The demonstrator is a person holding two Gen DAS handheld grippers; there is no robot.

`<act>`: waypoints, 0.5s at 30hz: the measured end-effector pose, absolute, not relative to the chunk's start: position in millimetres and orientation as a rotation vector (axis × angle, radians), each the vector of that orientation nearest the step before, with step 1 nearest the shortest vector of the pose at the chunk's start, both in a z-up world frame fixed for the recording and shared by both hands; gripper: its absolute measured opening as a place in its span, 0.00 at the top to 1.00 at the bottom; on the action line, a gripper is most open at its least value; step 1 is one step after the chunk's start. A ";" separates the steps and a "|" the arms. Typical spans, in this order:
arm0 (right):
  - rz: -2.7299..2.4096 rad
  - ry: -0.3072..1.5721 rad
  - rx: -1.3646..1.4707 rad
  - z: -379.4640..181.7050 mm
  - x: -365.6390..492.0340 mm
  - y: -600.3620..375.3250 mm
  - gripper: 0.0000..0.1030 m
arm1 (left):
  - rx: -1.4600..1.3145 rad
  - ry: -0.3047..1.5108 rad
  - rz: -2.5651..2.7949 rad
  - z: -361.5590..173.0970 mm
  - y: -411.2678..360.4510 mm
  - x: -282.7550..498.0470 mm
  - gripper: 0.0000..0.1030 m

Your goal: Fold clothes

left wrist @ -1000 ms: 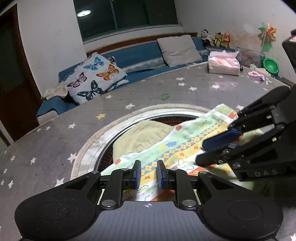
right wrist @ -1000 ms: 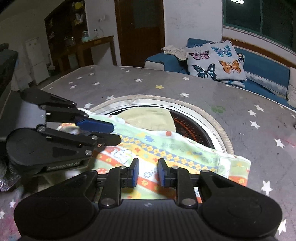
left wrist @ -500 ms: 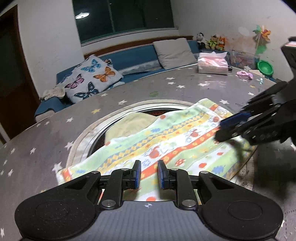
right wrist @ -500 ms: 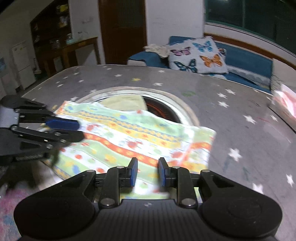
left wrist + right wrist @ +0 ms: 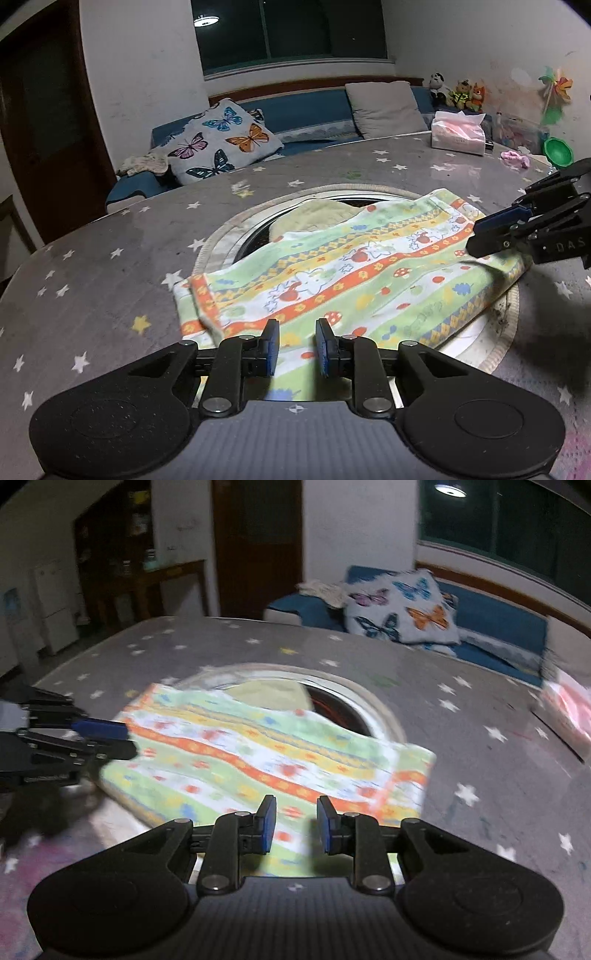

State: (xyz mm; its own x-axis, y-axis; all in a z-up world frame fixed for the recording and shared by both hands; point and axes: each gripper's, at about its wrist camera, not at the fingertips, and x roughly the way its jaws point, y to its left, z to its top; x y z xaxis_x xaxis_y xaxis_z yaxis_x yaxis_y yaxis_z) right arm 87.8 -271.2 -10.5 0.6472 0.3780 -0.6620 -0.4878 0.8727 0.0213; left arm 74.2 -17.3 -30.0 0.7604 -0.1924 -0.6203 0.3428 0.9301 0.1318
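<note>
Star-print worktop [image 5: 110,236] carries patterned cloth [image 5: 362,280], now spread wider at frame centre. Left gripper [image 5: 295,345], right gripper [image 5: 295,823]: fingers released, drawn apart. Fold appears laid; smoothing next.

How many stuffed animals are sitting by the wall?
3, side by side on the ledge past the table: a panda, a yellow-vested toy, and an orange fox. More could hide behind the tissue pack.
</note>
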 end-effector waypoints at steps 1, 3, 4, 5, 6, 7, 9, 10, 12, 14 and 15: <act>0.516 0.710 -0.169 -10.1 86.6 -264.9 0.77 | 0.244 0.644 -0.292 -29.9 -16.5 72.4 0.77; 0.549 0.702 -0.180 -10.5 85.2 -252.3 0.77 | 0.241 0.641 -0.287 -29.4 -15.4 70.3 0.77; 0.561 0.697 -0.187 -11.1 84.6 -246.8 0.77 | 0.240 0.641 -0.285 -29.1 -15.0 69.7 0.77; 0.570 0.691 -0.194 -11.8 84.1 -241.7 0.77 | 0.240 0.640 -0.283 -29.0 -14.2 69.0 0.77; 0.578 0.691 -0.199 -13.5 83.6 -237.4 0.77 | 0.239 0.640 -0.282 -29.1 -13.3 68.3 0.77; 0.582 0.699 -0.205 -16.7 83.6 -234.6 0.77 | 0.239 0.641 -0.281 -29.6 -12.7 67.8 0.77; 0.586 0.719 -0.220 -23.9 83.7 -230.0 0.78 | 0.239 0.643 -0.278 -30.8 -11.8 67.2 0.77; 0.584 0.729 -0.243 -30.2 81.5 -227.2 0.77 | 0.239 0.643 -0.276 -30.6 -11.2 66.9 0.77; 0.583 0.715 -0.282 -33.6 75.6 -224.8 0.78 | 0.239 0.643 -0.273 -30.1 -9.9 66.2 0.77; 0.585 0.716 -0.279 -28.8 73.2 -225.1 0.78 | 0.235 0.640 -0.270 -27.4 -8.7 64.9 0.76; 0.587 0.714 -0.275 -26.5 72.1 -225.7 0.78 | 0.233 0.638 -0.268 -26.1 -8.2 64.2 0.75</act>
